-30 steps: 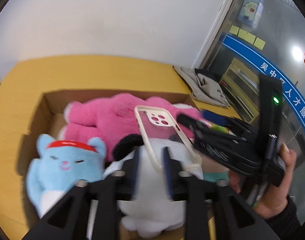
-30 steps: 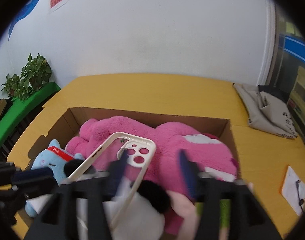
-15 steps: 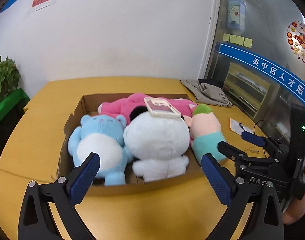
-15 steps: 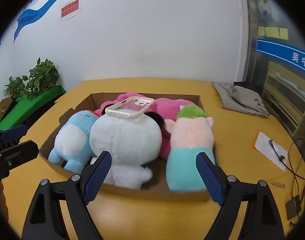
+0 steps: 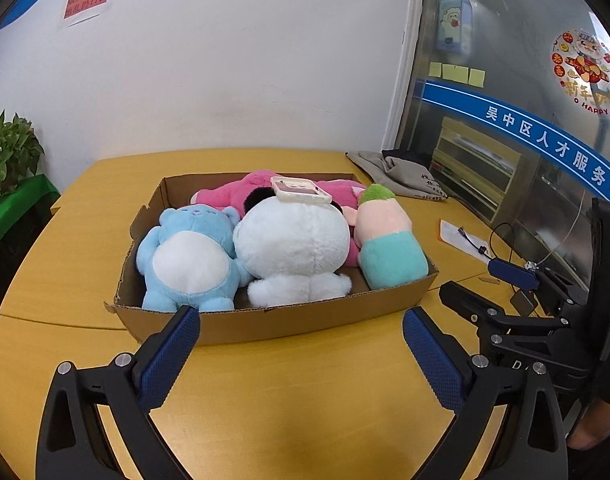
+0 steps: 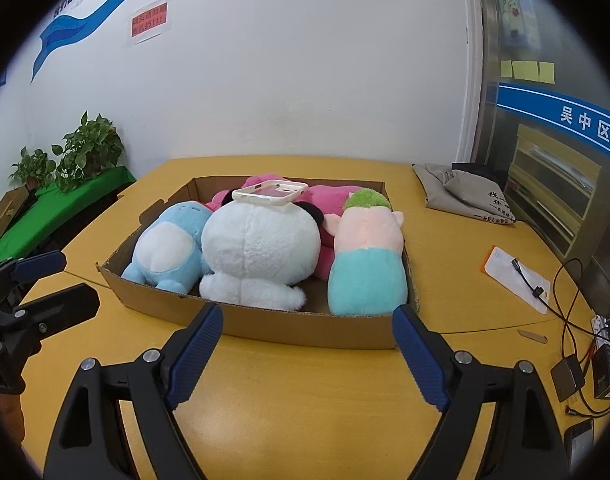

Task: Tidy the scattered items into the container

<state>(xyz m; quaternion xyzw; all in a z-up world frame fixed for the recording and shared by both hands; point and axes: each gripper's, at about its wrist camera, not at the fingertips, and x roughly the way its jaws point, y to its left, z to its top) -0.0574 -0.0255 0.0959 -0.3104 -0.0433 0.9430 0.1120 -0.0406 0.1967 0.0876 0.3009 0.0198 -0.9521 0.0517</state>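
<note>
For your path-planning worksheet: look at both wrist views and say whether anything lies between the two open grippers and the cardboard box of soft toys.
Nothing visible does. Only bare yellow table lies between the left gripper, the right gripper and the near wall of the cardboard box. Both grippers are open and empty. The phone case rests on the white plush, inside the box.

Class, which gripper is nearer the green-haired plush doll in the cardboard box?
Right. The right gripper faces the green-haired plush doll directly; the left gripper sits further left, facing the blue bear.
</note>
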